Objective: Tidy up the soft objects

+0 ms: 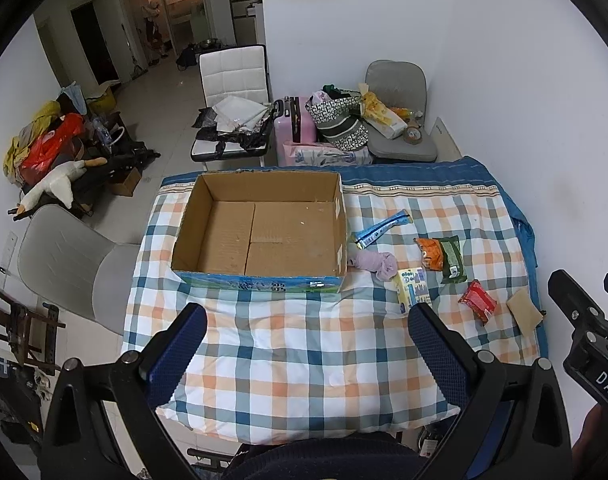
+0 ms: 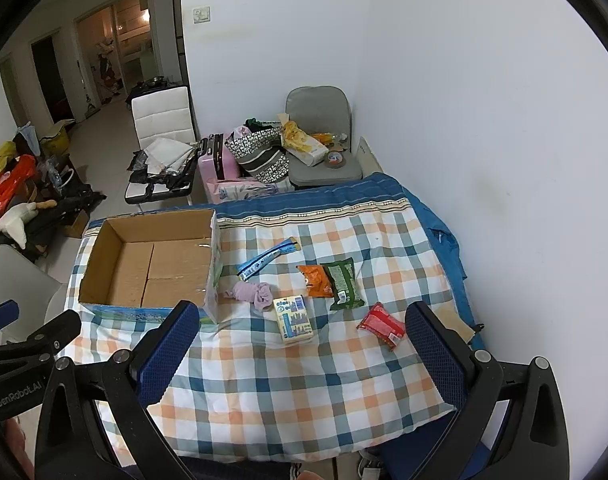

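We find the cardboard box [image 1: 259, 232] empty at frame centre; the pink cloth [image 2: 253, 294] and packets [image 2: 336, 284] lie right of it. Both grippers [image 1: 306, 344] [image 2: 299, 344] hover, jaws spread. Nothing sorted yet.

My box [image 1: 263, 232] sits open and empty on the checked surface [image 1: 304, 340], left of the rest. Just beside its right wall lies a crumpled lilac cloth [image 2: 253, 294]. Past it lie a blue stick pack [image 2: 267, 259], flat orange [image 2: 316, 280] and green [image 2: 344, 282] packets touching, a yellow pack [image 2: 293, 319], a red packet [image 2: 382, 325] and a tan pad [image 1: 524, 312] at the right edge.
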Demonstrator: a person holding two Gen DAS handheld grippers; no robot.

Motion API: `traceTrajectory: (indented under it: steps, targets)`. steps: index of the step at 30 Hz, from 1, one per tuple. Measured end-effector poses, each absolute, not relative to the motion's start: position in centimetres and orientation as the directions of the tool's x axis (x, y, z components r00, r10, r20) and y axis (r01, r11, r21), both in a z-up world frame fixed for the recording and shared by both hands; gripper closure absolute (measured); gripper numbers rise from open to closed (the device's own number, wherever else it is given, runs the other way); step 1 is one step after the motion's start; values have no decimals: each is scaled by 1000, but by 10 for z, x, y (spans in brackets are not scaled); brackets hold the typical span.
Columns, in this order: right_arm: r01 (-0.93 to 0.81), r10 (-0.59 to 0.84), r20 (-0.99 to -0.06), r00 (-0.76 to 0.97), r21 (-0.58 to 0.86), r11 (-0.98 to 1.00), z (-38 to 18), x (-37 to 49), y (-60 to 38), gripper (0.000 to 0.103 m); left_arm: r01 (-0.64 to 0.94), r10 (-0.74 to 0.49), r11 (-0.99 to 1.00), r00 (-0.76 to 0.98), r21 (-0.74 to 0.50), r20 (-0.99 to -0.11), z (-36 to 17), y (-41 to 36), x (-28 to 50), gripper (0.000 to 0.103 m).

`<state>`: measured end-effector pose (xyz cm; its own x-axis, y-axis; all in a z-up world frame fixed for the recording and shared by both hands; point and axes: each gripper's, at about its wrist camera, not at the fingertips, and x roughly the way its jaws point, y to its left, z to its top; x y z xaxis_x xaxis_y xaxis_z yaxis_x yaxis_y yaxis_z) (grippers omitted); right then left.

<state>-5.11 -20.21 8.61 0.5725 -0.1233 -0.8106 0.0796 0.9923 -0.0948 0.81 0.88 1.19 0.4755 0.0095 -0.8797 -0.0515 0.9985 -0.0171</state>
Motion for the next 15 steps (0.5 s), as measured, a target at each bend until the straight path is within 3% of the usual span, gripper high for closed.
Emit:
traceTrajectory:
  steps: [15]
  targets:
    - [66, -116, -803, 585, -96, 993, 93, -49, -200, 0, -54, 18, 999, 486, -9, -874, 18, 10, 10, 0]
